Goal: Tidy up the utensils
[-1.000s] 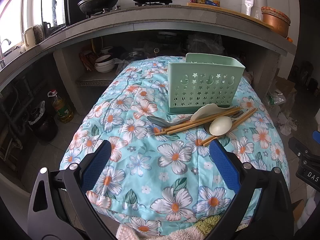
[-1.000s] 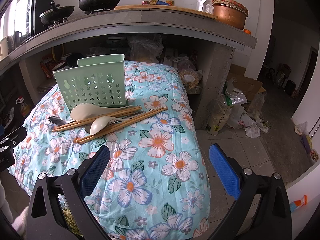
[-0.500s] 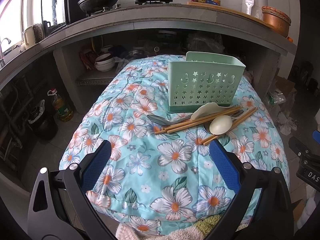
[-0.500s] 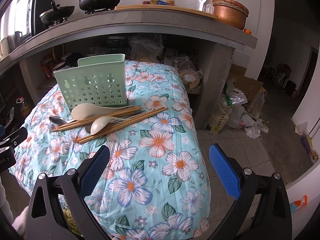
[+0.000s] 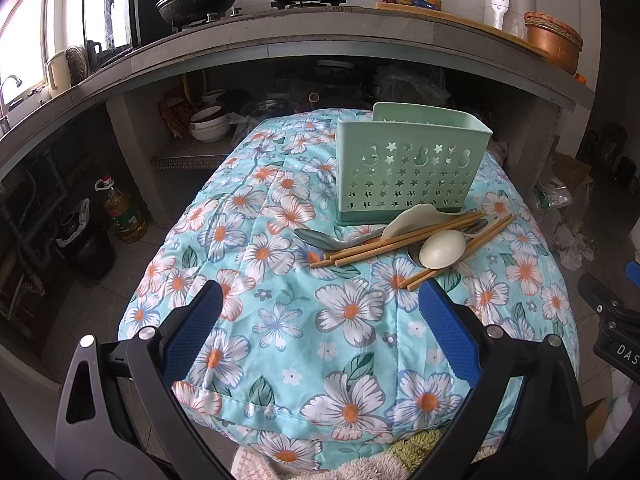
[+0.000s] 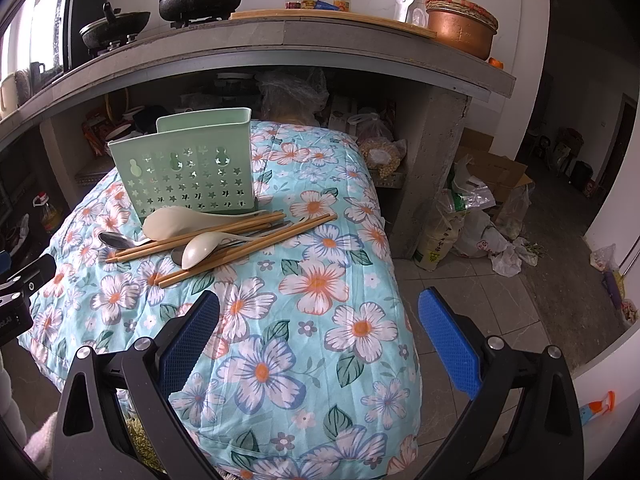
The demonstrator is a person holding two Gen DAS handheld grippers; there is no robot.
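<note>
Utensils: a loose heap on the flowered cloth (image 5: 280, 320), just in front of the green holder (image 5: 412, 168) and touching its base. None is in the holder as far as can be seen, so the sorting looks not yet begun.
Chopsticks (image 5: 400, 238): wooden, lying crossed at shallow angles. They rest over the metal spoon and under the bowl of the nearer white spoon, so the heap is tangled.
White spoons: two, pale plastic. One (image 5: 444, 249) lies bowl-down on top; the other (image 6: 168, 222) leans against the holder's foot.
Metal spoon (image 5: 320, 238): grey, bowl toward the left, handle buried under the chopsticks.
Holder: upright, pale green, pierced with stars, with a taller back wall. Its open top faces up, ready for things dropped in from above.
Left gripper (image 5: 320, 328): jaws wide apart, holding nothing, hovering near the cloth's front edge, well short of the heap.
Right gripper (image 6: 318, 332): jaws likewise spread and empty, off to the heap's right.
Likely first pick: the top white spoon, since it pins the chopsticks.
</note>
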